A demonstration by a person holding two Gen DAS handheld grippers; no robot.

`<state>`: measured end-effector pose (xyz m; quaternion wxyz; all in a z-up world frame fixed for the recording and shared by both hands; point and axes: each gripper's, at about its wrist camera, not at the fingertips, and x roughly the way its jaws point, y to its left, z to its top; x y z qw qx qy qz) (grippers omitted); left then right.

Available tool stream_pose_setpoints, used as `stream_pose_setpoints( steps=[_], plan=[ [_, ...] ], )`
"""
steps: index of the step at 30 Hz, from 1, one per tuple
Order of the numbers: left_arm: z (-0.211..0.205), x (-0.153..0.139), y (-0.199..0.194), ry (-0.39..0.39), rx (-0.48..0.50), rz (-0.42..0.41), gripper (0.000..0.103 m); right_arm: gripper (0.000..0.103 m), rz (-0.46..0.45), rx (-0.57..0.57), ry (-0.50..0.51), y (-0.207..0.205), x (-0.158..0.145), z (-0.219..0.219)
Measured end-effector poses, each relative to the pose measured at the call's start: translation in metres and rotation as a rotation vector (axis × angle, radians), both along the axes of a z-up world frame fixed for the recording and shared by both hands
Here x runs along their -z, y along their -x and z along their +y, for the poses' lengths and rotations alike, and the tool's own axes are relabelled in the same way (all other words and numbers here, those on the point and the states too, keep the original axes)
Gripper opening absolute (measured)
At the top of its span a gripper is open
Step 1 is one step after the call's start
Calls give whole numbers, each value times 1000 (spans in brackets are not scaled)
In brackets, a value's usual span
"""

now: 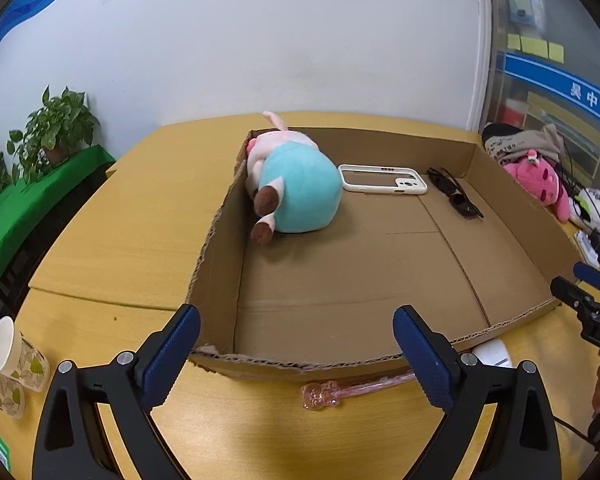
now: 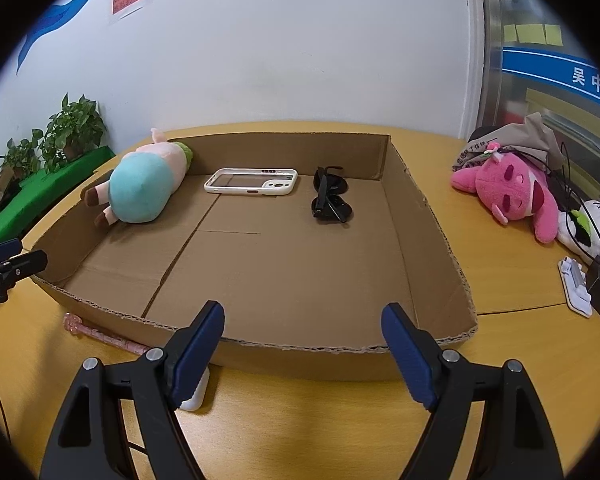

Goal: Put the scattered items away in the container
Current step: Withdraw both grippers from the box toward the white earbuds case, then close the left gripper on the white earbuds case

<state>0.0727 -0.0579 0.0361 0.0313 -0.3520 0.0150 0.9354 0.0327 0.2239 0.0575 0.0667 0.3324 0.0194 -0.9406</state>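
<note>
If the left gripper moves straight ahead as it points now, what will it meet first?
Probably the near wall of the box, just ahead between the open jaws of the left gripper; depth is uncertain.

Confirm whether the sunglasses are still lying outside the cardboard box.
No, the sunglasses lie inside the cardboard box, beside the phone case.

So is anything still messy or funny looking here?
Yes. A pink wand and a small white object still lie on the table just outside the cardboard box's near wall. Inside, the plush pig lies tipped on its side against the left wall. The box's cut edges look ragged.
</note>
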Motion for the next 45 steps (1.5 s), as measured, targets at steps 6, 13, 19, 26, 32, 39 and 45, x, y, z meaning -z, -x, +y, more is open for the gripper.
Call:
stream_pose_setpoints(
  steps=[6,13,19,26,32,39,45],
  plan=[
    [3,9,6,-8,3,-23,99,81,-11,2,9,2,1,0],
    [2,14,7,-19,1,-27,99,81,-8,7,-2,-1,0,-2],
    [-3,3,-12,-28,12,-7,99,81,5,-62,55,-24,-14,-12],
    [-7,9,-38,-70,32,-26,99,80,-143,-127,88,-27,22,-42],
    [-4,23,-42,-80,52,-70,99,77,-229,-153,67,-14,43,-64],
    [9,31,-41,-139,133,-124,99,44,-267,-223,-29,-26,58,-80],
    [31,39,-35,-248,277,-233,99,44,-261,-281,10,-40,57,-72]
  ],
)
